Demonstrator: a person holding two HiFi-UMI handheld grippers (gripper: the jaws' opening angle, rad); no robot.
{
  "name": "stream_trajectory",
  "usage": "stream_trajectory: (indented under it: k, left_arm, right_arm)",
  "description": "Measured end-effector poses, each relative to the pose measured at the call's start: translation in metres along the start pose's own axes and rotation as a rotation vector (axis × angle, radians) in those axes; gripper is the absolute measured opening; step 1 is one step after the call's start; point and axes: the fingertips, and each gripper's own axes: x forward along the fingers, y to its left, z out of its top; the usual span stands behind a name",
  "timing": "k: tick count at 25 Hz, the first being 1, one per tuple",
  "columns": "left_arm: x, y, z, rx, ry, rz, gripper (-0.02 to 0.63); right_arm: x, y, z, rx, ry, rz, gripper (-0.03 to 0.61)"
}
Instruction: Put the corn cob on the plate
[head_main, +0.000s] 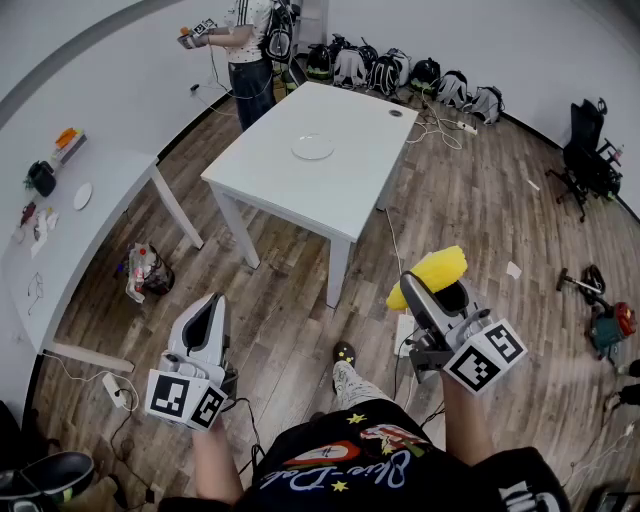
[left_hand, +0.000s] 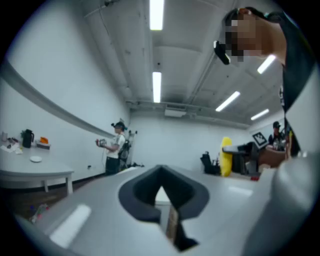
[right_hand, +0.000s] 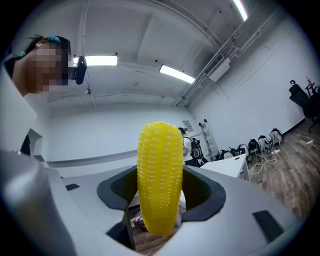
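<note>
- My right tongs (head_main: 432, 292) are pinching the corn cob (head_main: 432, 272). The jaws stand wide and press on its lower half from both sides.
- In the right gripper view the yellow cob stands upright between the jaws, and its rounded tip rises well above them.
- My left tongs (head_main: 208, 305) are pressed together with nothing between them, held level beside my left leg over the wooden floor (head_main: 300, 320).
- The plate (head_main: 313, 147) lies near the middle of the white table (head_main: 350, 190) ahead of me, well apart from the cob.
- A second white table (head_main: 90, 235) runs along the wall to my left and carries small items.
- Another person (head_main: 245, 45) stands beyond the far end of the table, holding a similar device.
- Backpacks (head_main: 400, 70) line the far wall.
</note>
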Motion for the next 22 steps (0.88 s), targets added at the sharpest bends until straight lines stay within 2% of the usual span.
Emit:
stream_trajectory:
  k: [5,10,15,19,22]
  left_arm:
    - [0.043,0.016,-0.011,0.007,0.027,0.011,-0.002]
    - [0.106,0.05,-0.008,0.017,0.034,0.096,-0.002]
    - [0.18,0.068,0.001,0.05,0.009,0.127,-0.002]
    - [0.209,0.082,-0.005,0.054,-0.01,0.179,-0.002]
    - [0.216,0.099,-0.014,0.04,0.025,0.207,-0.002]
  right_arm:
    - [0.049,-0.046,-0.008,0.031,0.022,0.016,0.262]
    - [0.119,-0.1,0.005,0.032,0.052,0.069,0.262]
    - [0.183,-0.153,0.013,0.022,0.097,0.134,0.262]
    - [0.232,-0.184,-0.002,-0.066,0.166,0.167,0.262]
    - [0.268,-0.194,-0.022,-0.128,0.234,0.209,0.262]
